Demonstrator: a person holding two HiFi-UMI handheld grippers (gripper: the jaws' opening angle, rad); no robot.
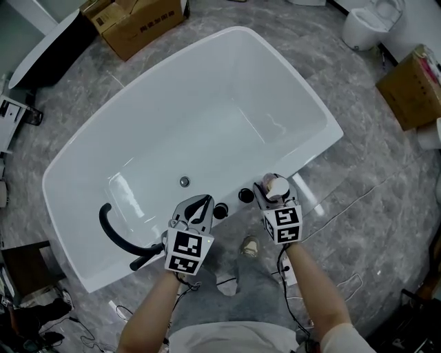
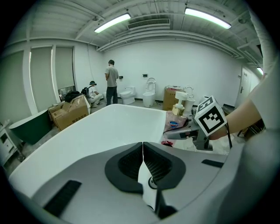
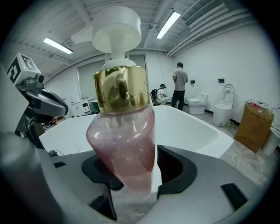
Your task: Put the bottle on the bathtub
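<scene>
A pink bottle (image 3: pixel 122 144) with a gold collar and white pump sits tilted between the jaws of my right gripper (image 3: pixel 131 175), which is shut on its lower body. In the head view the bottle (image 1: pixel 278 186) and right gripper (image 1: pixel 274 192) are over the near rim of the white bathtub (image 1: pixel 138 86); whether the bottle touches the rim is hidden. My left gripper (image 1: pixel 204 201) is shut and empty, a little to the left over the same rim. Its tips meet in the left gripper view (image 2: pixel 143 145), where the bottle (image 2: pixel 175 122) also shows at the right.
Two black knobs (image 1: pixel 220 210) and a curved black faucet spout (image 1: pixel 114 234) stand on the near rim. Cardboard boxes (image 1: pixel 138 24) lie beyond the tub, another (image 1: pixel 413 89) at the right, near a toilet (image 1: pixel 368 21). Cables cross the floor (image 1: pixel 344 214). A person (image 2: pixel 112 83) stands far off.
</scene>
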